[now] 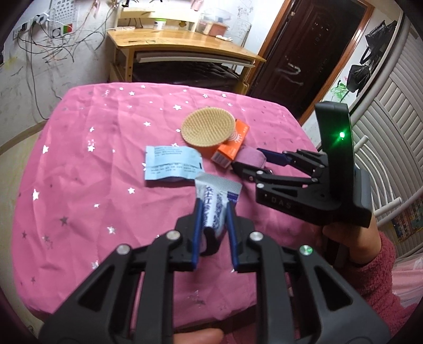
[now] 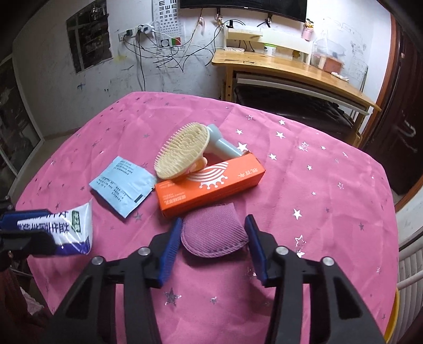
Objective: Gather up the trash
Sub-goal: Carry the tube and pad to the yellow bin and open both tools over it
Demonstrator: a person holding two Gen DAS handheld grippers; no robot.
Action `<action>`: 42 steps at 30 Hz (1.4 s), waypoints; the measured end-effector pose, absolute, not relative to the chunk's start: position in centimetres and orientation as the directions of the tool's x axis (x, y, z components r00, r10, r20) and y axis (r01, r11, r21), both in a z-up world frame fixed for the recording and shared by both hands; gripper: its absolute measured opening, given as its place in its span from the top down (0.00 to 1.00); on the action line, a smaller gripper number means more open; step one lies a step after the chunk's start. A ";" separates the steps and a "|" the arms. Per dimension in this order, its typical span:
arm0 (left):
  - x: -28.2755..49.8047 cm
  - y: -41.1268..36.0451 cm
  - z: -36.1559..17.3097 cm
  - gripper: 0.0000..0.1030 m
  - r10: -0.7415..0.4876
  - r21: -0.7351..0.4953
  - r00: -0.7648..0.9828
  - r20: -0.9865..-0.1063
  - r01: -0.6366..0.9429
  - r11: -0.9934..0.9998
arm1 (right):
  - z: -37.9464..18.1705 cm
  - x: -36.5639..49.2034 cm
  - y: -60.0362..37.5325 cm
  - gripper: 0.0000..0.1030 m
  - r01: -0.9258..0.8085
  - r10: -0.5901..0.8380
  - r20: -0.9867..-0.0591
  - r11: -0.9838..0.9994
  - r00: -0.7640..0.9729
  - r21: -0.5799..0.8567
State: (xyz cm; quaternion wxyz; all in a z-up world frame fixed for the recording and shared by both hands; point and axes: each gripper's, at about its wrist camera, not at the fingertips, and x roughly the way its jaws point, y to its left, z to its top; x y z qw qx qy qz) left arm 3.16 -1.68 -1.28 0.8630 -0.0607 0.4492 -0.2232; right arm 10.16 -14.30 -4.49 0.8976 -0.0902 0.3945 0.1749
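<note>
Left gripper [image 1: 214,211] pinches a Chinese-printed tube [image 1: 215,203]; right gripper [image 2: 214,225] brackets a purple pouch [image 2: 214,234].

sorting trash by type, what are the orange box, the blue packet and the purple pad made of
Orange box: looks like printed cardboard, matte, with sharp folded edges. Blue packet: seems paper or thin film, flat, creased, printed text. Purple pad: apparently woven fabric, a mesh texture with a stitched rim.

A pink cloth with silver stars [image 2: 330,169] covers the bench. Behind it stands a wooden desk [image 2: 290,68] against the white wall, a white jar [image 2: 270,50] on its shelf (label unreadable). An eye chart [image 2: 169,16] and tangled cables [image 2: 171,57] hang left of it; a dark door [image 1: 304,50] stands right.
</note>
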 end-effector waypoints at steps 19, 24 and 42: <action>2.6 -5.6 0.7 0.84 -0.421 -0.250 0.511 -0.750 0.370 0.895 | -1.5 5.5 -22.7 0.62 -0.282 0.255 -0.628 0.958 0.735 0.059; 2.4 -8.4 1.3 0.84 -0.425 -0.221 0.504 -0.752 0.415 0.883 | -1.2 4.3 -26.3 0.62 -0.219 0.223 -0.602 0.972 0.767 0.080; 1.8 -23.0 2.5 0.84 -0.484 -0.116 0.431 -0.762 0.643 0.757 | -3.3 -1.4 -40.9 0.62 0.084 0.018 -0.577 0.985 0.817 0.151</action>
